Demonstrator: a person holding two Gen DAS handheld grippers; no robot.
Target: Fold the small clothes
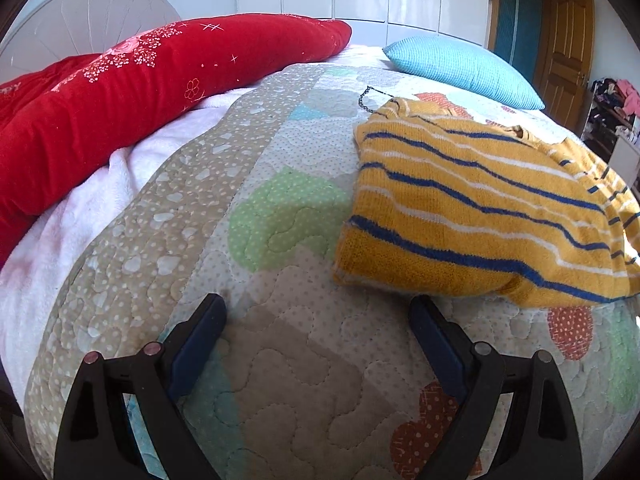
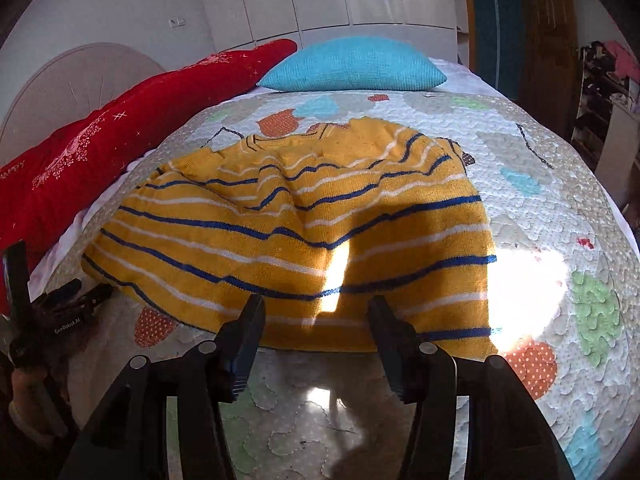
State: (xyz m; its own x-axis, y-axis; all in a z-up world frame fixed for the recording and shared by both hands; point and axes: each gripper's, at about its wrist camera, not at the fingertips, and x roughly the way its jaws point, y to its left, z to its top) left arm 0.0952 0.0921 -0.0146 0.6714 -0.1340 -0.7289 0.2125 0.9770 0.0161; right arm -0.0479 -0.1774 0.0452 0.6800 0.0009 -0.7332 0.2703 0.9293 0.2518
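A small yellow knit sweater [image 1: 472, 204] with blue and white stripes lies folded on the quilted bed cover. It also shows in the right wrist view [image 2: 296, 224], filling the middle. My left gripper [image 1: 318, 304] is open and empty, over bare quilt to the left of the sweater's near corner. My right gripper [image 2: 316, 308] is open and empty, its fingertips just at the sweater's near hem. The left gripper's body [image 2: 52, 320] shows at the left edge of the right wrist view.
A red blanket [image 1: 120, 92] lies along the left side of the bed over a white fleece [image 1: 80, 216]. A blue pillow [image 1: 464, 68] sits at the far end. A wooden door [image 1: 568, 40] and a cluttered rack [image 1: 612, 108] stand at the right.
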